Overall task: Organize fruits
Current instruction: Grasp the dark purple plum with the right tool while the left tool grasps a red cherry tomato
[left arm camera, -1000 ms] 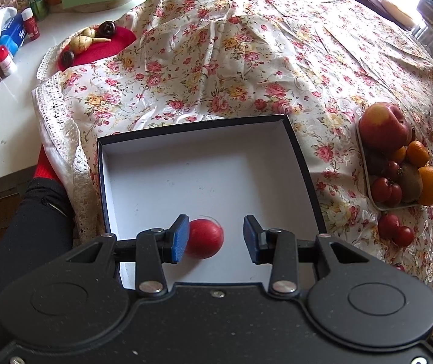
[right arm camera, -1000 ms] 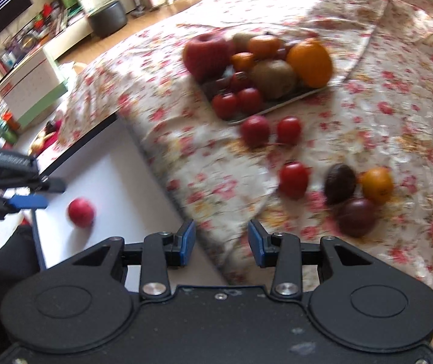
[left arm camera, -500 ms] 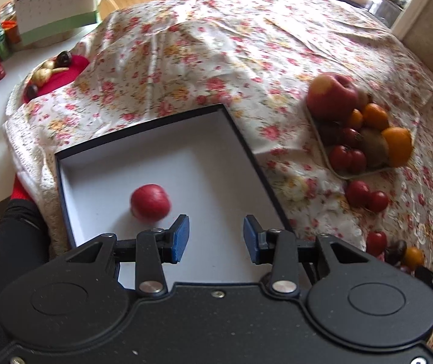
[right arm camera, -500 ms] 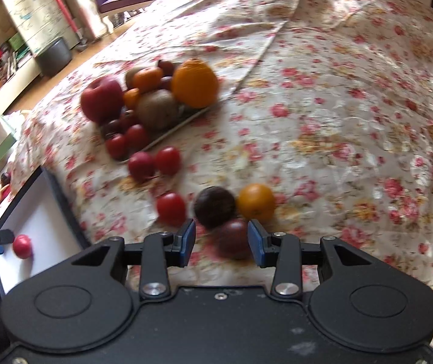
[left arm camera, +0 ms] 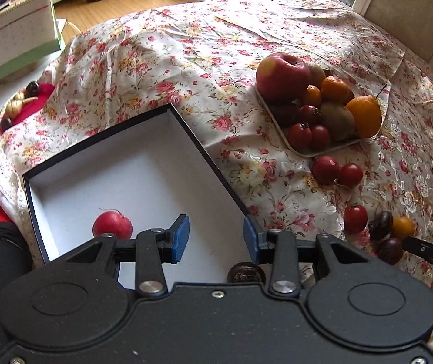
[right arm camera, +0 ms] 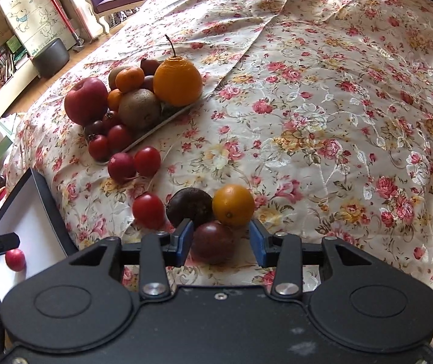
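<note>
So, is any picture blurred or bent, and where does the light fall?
Left wrist view: sharp, edges bent by the fisheye, soft daylight on the floral tablecloth. Right wrist view: also sharp, with bright sheen on the cloth at upper right.

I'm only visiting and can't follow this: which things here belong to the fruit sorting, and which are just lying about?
Part of the job:
- box with one red fruit
- tray of piled fruit
- loose fruit on the cloth, including the dark purple fruit between the opening right gripper
- left gripper, empty

Lying about:
- calendar
- footstool
</note>
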Demonstrator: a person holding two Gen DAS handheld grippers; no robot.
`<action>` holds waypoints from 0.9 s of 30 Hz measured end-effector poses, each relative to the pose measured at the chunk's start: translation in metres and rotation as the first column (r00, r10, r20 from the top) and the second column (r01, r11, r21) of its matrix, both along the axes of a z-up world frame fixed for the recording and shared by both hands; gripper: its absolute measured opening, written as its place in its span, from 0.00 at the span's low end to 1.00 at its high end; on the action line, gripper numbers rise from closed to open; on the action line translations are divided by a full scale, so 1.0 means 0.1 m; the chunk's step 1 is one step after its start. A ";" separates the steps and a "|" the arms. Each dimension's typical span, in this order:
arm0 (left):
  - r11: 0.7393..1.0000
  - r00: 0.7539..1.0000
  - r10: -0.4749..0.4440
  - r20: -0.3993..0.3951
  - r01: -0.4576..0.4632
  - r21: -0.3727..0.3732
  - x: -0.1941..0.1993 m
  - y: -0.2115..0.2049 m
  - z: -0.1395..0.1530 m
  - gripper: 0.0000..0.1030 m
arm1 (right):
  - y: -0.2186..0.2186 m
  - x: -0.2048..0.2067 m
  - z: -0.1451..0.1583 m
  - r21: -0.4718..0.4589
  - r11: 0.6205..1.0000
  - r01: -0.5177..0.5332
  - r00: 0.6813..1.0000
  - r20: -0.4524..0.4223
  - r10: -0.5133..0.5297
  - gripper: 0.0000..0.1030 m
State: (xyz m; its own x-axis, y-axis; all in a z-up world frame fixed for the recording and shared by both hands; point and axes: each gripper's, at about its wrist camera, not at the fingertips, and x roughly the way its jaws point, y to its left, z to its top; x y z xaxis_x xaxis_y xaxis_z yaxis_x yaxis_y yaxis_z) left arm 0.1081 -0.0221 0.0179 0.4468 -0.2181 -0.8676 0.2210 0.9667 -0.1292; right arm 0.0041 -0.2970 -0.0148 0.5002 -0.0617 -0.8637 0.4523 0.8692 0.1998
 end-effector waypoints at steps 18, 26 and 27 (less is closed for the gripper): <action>0.999 0.999 -0.045 0.027 0.045 -0.010 -0.06 -0.06 0.06 0.46 | 0.15 0.22 -0.36 -0.001 1.000 -0.020 0.997 -0.080 0.019 0.40; 0.995 0.996 -0.089 0.023 0.089 -0.038 -0.07 -0.24 0.08 0.46 | -0.08 0.07 -0.19 0.074 0.997 0.001 1.000 -0.018 0.000 0.40; 0.994 0.995 -0.096 0.022 0.097 -0.043 -0.07 -0.29 0.09 0.46 | -0.12 0.04 -0.15 0.082 0.997 0.006 1.000 -0.006 -0.006 0.40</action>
